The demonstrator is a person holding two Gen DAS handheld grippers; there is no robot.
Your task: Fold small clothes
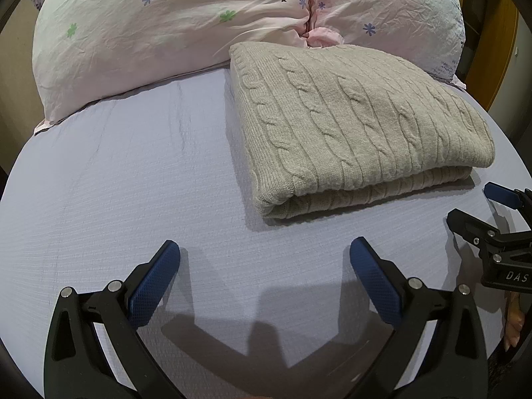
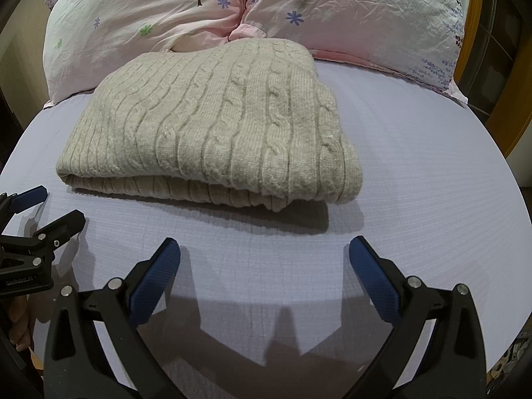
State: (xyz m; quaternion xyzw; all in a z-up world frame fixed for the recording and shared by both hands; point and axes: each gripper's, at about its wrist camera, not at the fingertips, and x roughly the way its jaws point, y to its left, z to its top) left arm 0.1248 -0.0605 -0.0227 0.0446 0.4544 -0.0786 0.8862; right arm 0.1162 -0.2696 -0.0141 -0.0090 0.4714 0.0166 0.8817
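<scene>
Pillows (image 1: pixel 186 33) run off the top edge behind the sweater (image 1: pixel 349 126), whose inner layers are hidden. Beige and cable-knit, it lies folded in a thick rectangle on the lavender bed sheet (image 1: pixel 116 183). Left hand-held gripper (image 1: pixel 264 249) and right hand-held gripper (image 2: pixel 264 249) hover wide apart, holding nothing, short of it.

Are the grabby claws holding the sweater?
No. The left gripper and right gripper are both open and empty; the folded sweater lies on the bed.
</scene>
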